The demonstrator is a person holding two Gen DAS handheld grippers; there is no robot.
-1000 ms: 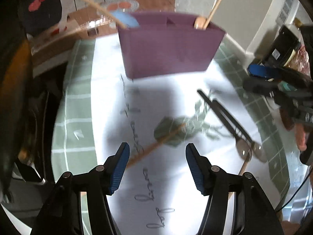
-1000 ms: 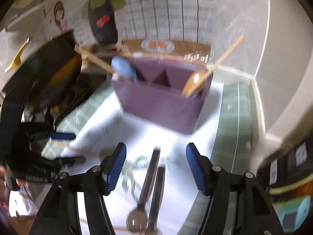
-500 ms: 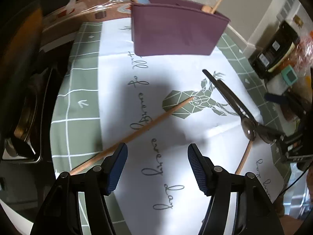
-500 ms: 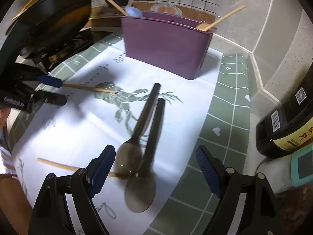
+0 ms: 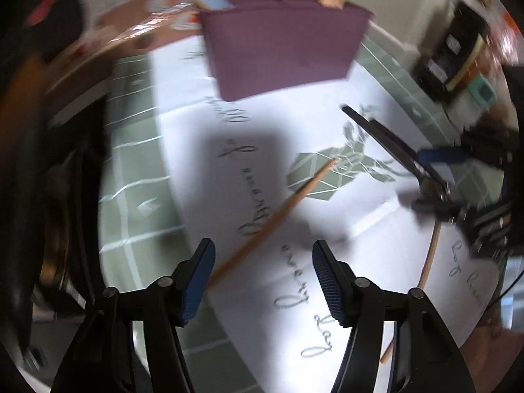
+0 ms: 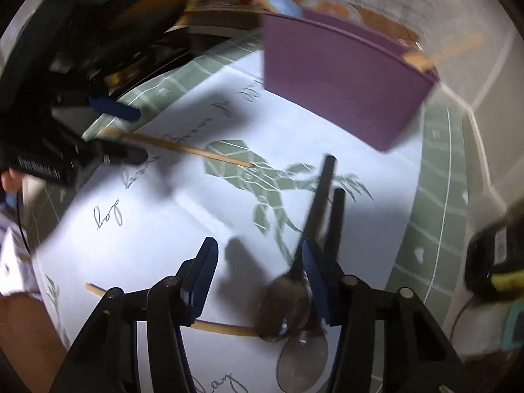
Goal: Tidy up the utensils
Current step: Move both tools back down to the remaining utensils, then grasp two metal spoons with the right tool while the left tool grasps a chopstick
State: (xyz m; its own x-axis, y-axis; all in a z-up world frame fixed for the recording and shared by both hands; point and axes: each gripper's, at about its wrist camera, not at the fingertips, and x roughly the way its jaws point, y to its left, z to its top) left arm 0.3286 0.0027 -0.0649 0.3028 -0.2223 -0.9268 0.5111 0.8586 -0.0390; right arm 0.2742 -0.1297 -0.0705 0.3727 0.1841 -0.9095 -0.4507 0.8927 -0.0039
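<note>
Both grippers were open. The right gripper (image 6: 260,270) hovered over the two dark spoons (image 6: 319,209) lying in front of the purple holder (image 6: 337,82); it should centre on one handle before closing. The left gripper (image 5: 263,271) hung above a wooden chopstick (image 5: 278,213), also before the holder.

Left claw (image 5: 263,278) spread wide, right claw (image 6: 260,278) spread wide, both angled downward

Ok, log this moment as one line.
left gripper: open over wooden stick | right gripper: open at dark spoons | purple holder: holds two utensils
</note>
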